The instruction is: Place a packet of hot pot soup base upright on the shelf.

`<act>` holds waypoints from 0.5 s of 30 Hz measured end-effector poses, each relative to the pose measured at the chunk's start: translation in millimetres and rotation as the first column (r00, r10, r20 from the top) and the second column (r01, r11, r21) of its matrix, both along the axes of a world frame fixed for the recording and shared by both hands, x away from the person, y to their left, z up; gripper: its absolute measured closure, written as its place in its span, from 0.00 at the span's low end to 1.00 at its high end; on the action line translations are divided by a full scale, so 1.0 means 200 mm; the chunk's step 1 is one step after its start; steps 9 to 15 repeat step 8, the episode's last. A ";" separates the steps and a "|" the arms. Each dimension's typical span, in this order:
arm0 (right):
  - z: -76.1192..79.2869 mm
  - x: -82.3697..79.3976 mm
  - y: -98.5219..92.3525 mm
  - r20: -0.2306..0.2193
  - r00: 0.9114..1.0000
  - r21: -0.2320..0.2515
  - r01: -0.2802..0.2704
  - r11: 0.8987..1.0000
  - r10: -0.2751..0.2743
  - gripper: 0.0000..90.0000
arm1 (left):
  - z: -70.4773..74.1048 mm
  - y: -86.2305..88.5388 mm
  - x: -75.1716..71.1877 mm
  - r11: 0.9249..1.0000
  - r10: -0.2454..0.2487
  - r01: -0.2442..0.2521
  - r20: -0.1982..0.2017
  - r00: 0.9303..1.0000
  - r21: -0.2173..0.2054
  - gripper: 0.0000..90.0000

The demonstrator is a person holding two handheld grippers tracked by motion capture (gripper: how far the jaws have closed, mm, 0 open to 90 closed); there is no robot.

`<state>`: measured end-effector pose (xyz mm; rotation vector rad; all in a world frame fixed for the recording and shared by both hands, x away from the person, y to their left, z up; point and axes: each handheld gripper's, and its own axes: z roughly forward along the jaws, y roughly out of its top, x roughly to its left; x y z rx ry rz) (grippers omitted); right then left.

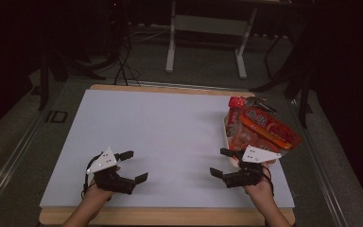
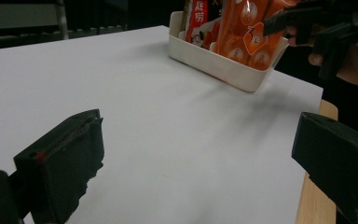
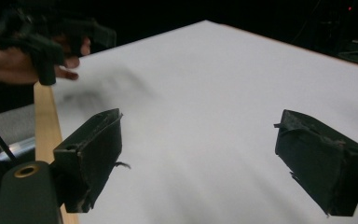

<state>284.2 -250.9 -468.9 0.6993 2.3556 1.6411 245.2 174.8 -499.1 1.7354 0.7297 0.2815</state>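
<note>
- White board (image 1: 170,137) on a wooden table (image 1: 170,216); dark room, grey frame (image 1: 208,28) at 12 o'clock
- Snack tray (image 1: 228,135) at 3 o'clock
- Left gripper (image 1: 133,165) and right gripper (image 1: 219,162) gape wide, holding nothing

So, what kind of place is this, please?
Probably a lab or a recording studio, not a home. The white tabletop stands in a dark room, with loose cables on the floor behind it and a metal stand. A tray of snack packets is the sole prop.
</note>
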 end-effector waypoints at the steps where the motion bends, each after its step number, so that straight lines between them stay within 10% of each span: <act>1: -0.01 0.00 0.00 -0.003 1.000 -0.005 -0.001 1.000 0.001 0.16 | 0.00 0.00 0.00 1.000 -0.002 0.002 0.001 1.000 0.002 0.03; 15: -0.04 0.01 0.02 -0.006 1.000 -0.030 -0.008 1.000 0.008 0.16 | 0.00 0.00 0.00 1.000 -0.004 0.004 0.006 1.000 0.007 0.03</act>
